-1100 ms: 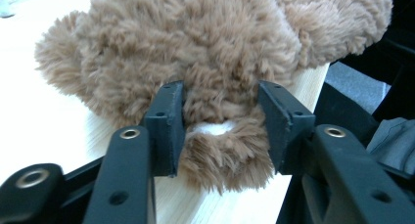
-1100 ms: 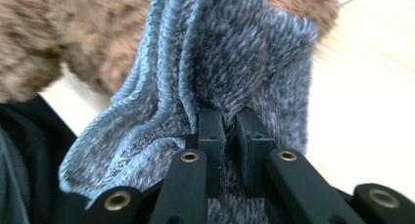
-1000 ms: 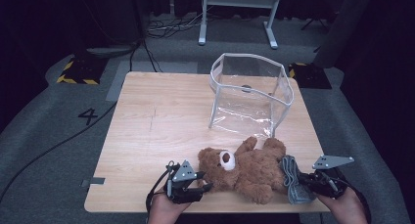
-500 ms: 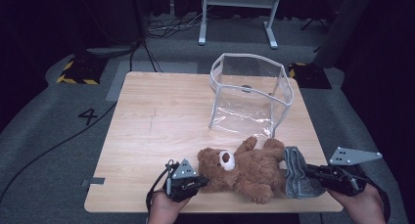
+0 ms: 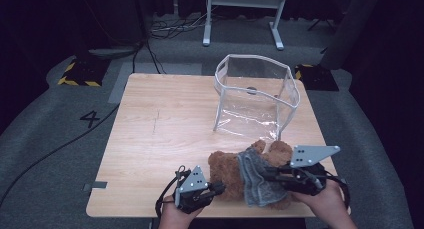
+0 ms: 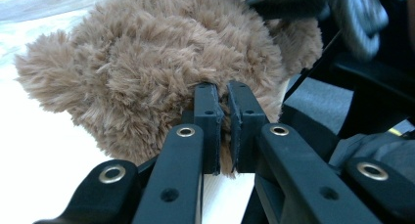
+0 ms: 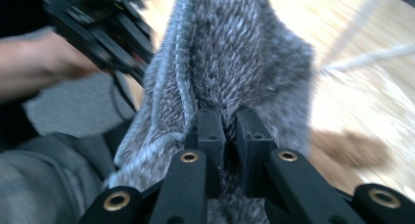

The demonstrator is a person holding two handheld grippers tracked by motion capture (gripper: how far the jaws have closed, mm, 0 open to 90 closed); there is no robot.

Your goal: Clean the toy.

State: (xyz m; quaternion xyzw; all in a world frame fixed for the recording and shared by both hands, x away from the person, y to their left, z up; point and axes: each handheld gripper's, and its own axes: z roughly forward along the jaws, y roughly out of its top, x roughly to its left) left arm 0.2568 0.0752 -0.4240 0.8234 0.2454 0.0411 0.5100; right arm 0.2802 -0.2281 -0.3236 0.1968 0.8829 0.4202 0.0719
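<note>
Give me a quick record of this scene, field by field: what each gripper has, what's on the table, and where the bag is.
left gripper: jaws have just been closing, now pinching the teddy bear
right gripper: shut on the grey cloth, draped over the bear
clear bag: upright, open, beyond the bear
table: light wood

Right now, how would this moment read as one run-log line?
left gripper: jaws just closed, pinching teddy bear fur | right gripper: shut on grey knit cloth, draped over bear | clear bag: upright behind
</note>
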